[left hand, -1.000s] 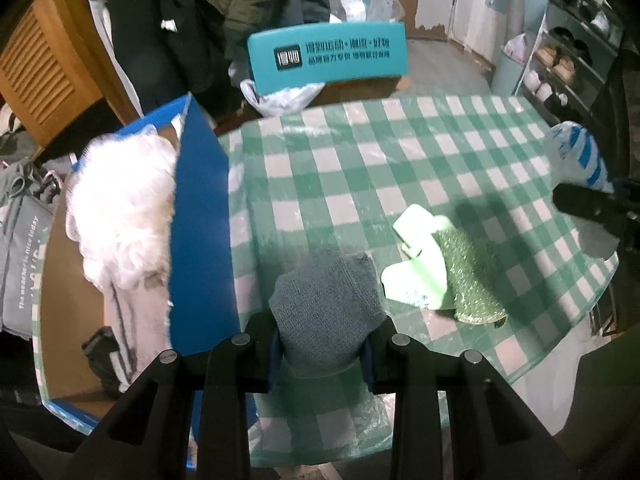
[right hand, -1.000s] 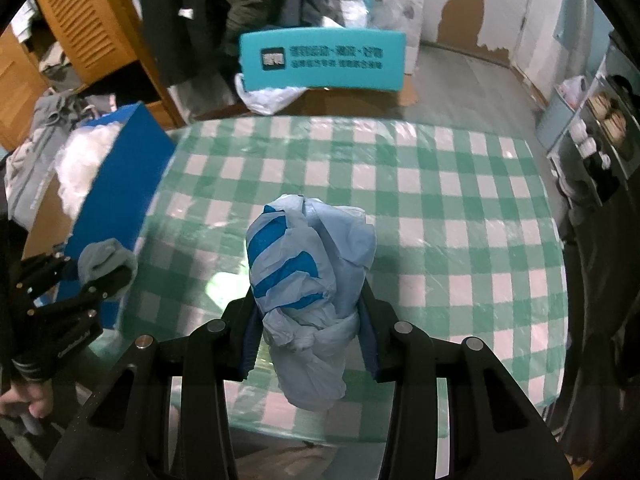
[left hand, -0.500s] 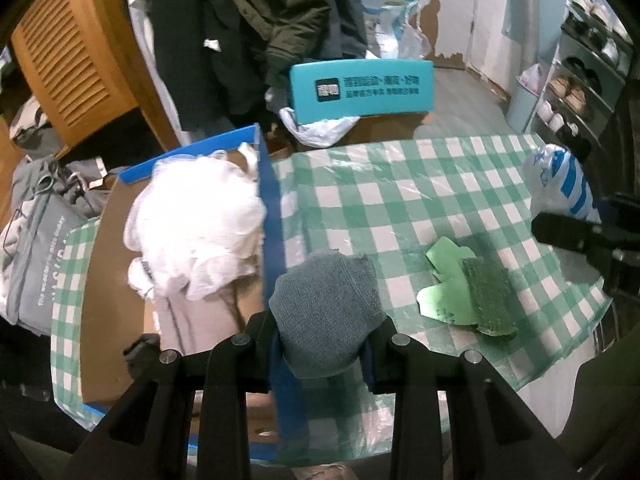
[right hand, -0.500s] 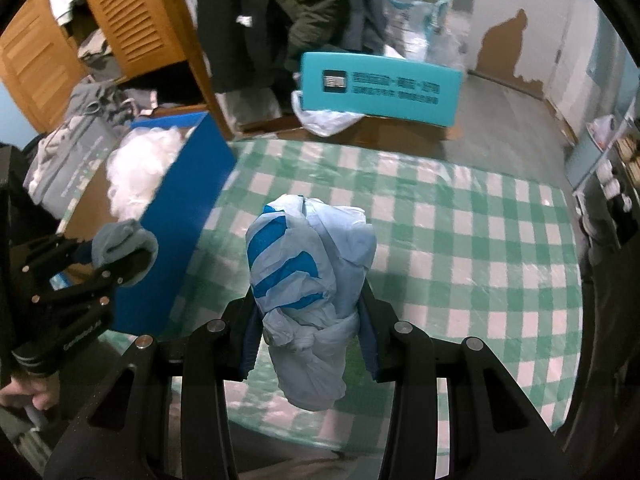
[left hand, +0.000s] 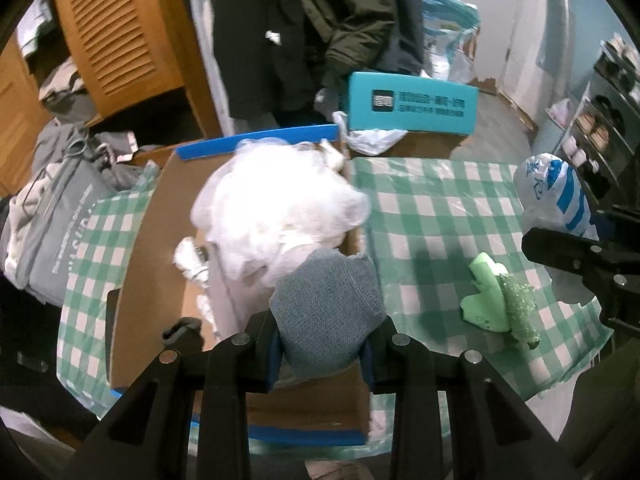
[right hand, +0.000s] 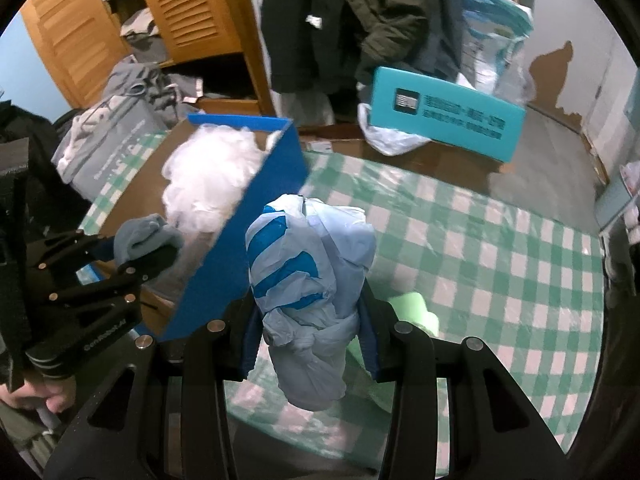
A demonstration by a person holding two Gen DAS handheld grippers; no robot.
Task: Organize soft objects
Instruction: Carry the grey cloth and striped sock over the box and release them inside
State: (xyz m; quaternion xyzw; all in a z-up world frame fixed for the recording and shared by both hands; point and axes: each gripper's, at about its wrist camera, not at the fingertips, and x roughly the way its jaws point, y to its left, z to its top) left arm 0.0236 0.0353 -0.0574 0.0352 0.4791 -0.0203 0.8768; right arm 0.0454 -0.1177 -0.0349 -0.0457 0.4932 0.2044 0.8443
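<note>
we see white fluff (left hand: 276, 212) crowding the box (left hand: 160, 216); bare cardboard stays open at its left side

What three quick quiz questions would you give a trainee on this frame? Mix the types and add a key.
1. True or false: the left gripper is shut on the grey knit cloth.
2. What does the right gripper hold? A) the white fluffy ball B) the knotted blue and white plastic bag C) the green sponge
3. Fill in: the white fluffy ball lies inside the ____.

Key
1. True; the cloth is clamped between the fingers, over the cardboard box.
2. B; the knotted blue and white plastic bag is in its grip, while the green sponge lies on the checked tablecloth.
3. cardboard box
</note>
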